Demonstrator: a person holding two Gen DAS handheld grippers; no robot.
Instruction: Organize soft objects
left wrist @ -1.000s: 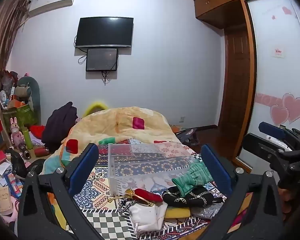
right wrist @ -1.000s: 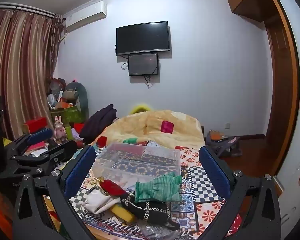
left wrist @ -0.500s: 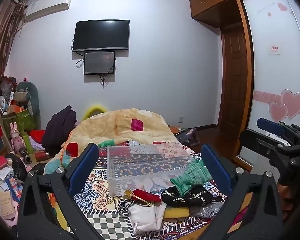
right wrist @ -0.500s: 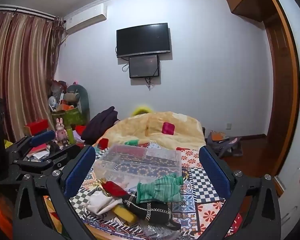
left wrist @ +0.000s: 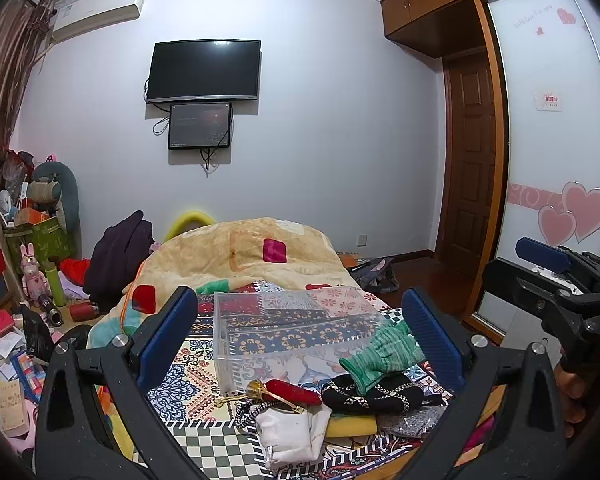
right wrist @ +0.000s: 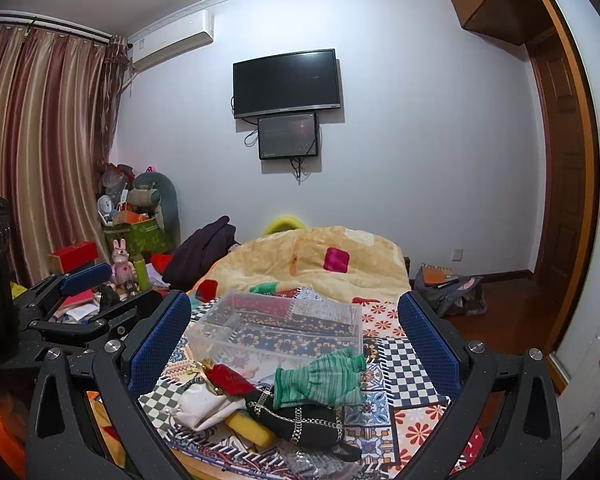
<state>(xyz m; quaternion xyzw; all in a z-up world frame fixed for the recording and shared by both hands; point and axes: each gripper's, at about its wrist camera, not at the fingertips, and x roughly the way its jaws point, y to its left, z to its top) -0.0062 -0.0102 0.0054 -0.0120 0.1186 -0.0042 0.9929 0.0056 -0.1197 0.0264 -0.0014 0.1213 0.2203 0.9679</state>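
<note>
A pile of soft things lies at the near end of the patterned bed cover: a green knit glove [left wrist: 382, 354] [right wrist: 320, 378] on top of a black patterned pouch [left wrist: 374, 394] [right wrist: 300, 420], a red pouch [left wrist: 292, 390] [right wrist: 230, 378], a white cloth bag [left wrist: 290, 430] [right wrist: 202, 400] and a yellow sponge [left wrist: 352, 424] [right wrist: 248, 428]. A clear plastic box [left wrist: 296, 330] [right wrist: 280, 330] stands empty just behind them. My left gripper [left wrist: 300, 344] is open and empty, held above and in front of the pile. My right gripper [right wrist: 292, 348] is open and empty too, beside it.
A yellow quilt [left wrist: 240, 252] is heaped on the bed behind the box. Cluttered boxes, toys and papers [left wrist: 24, 300] fill the floor at the left. A wardrobe with heart decals [left wrist: 560, 200] and a wooden door stand at the right.
Both grippers have drifted slightly, so the scene sits a little lower in view. Both stay open. Nothing on the bed has moved.
</note>
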